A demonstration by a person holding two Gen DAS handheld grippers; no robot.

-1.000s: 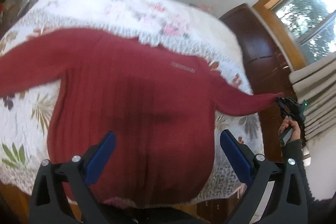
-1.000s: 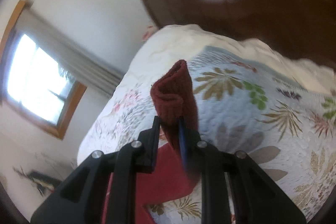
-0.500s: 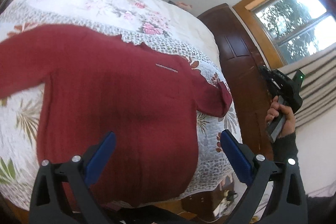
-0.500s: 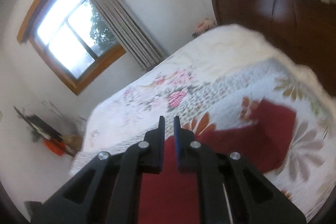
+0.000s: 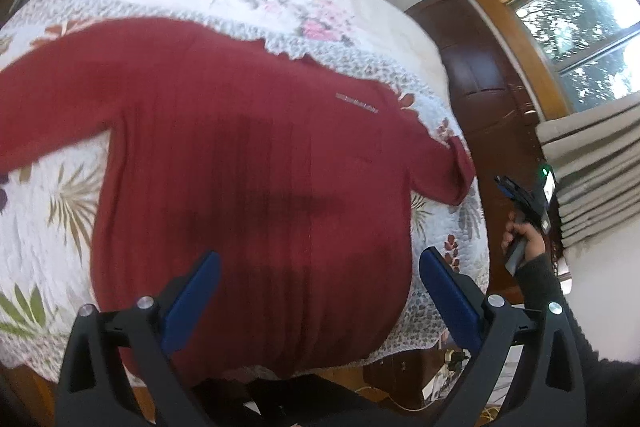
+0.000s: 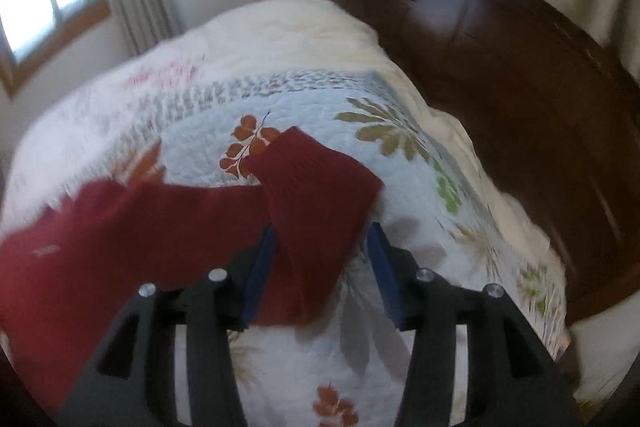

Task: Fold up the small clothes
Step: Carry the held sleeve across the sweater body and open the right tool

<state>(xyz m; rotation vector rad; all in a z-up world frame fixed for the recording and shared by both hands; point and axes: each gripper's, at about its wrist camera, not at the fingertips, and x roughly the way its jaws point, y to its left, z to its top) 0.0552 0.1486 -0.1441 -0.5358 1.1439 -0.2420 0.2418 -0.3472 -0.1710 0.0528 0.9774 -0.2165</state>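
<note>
Red sweater (image 5: 248, 187) flat on quilt (image 5: 48, 211), sleeve (image 6: 316, 195) between parted right tongs (image 6: 320, 267)

A dark red sweater (image 5: 256, 163) of ribbed knit cloth, matt and soft-looking, is spread on a quilted cotton-like bedspread (image 5: 48, 211) with stitched texture and printed leaves. The far headboard (image 6: 500, 59) is made of dark wood with a glossy polish. Matt black plastic frames and smooth blue pads (image 5: 448, 301) are seen on the near gripper fingers.

red sweater (image 5: 248, 187) | spread flat on quilt | right sleeve folded back
</note>
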